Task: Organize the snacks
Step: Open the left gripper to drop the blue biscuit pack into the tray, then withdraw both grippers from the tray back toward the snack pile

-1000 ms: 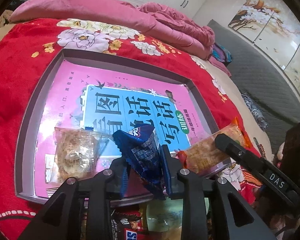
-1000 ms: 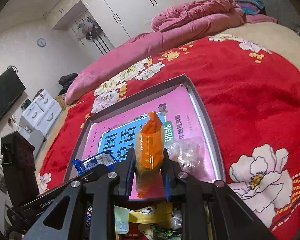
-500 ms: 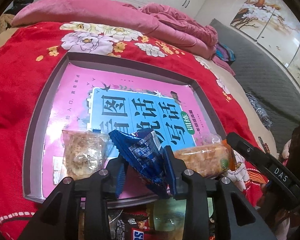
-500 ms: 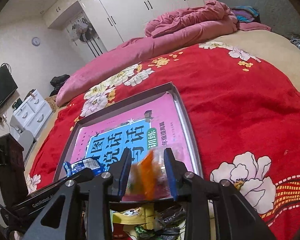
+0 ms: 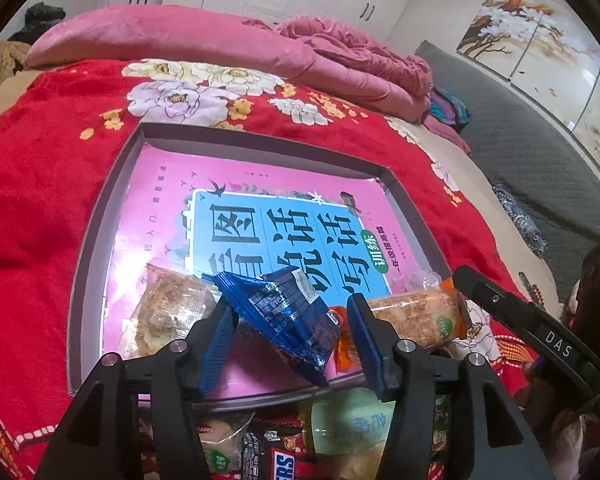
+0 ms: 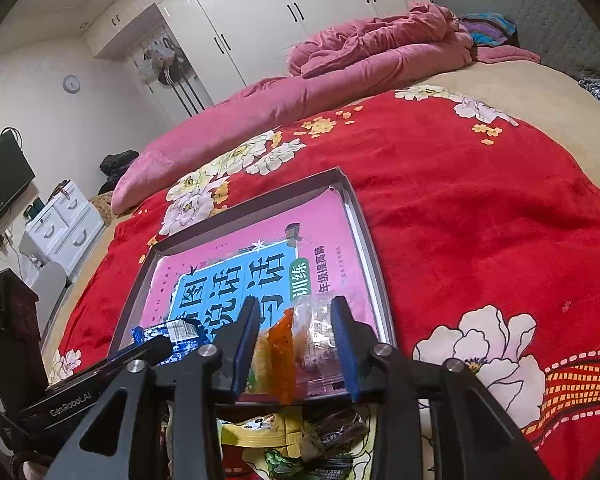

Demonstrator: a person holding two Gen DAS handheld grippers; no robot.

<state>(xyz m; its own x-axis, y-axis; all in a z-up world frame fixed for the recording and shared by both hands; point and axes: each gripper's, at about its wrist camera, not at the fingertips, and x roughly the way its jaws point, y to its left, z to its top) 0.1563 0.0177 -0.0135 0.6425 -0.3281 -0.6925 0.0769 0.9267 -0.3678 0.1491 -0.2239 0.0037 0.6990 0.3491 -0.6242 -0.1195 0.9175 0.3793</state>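
The blue snack packet (image 5: 284,312) lies tilted on the near part of the grey tray (image 5: 100,216), which holds a pink and blue book (image 5: 260,224) and rests on the red flowered blanket (image 5: 40,184) of the bed. The left tongs (image 5: 292,344) stand around that packet with their jaws about half wide; they have just been opening, and the packet sits between the blue pads without being pressed, with a clear gap on the right side. Inside the tray, just left of the blue packet, lies a clear-wrapped cracker (image 5: 168,312); just right of it lies an orange-ended biscuit packet (image 5: 416,312), against the tray's near right corner. In the right wrist view the same orange packet (image 6: 280,352) lies in the tray's near right corner (image 6: 364,232) between the fingers of the right tongs (image 6: 296,356), whose jaws are narrowly parted and have just been opening; the pads do not clamp it, and a clear crinkled wrapper (image 6: 316,320) shows beside it. Below the tray's near edge, a heap of other snack packets (image 5: 284,440) lies partly hidden by the tongs. Beyond the tray's far edge a pink quilt (image 5: 220,44) is bunched along the bed, with white wardrobe doors (image 6: 268,12) behind it.
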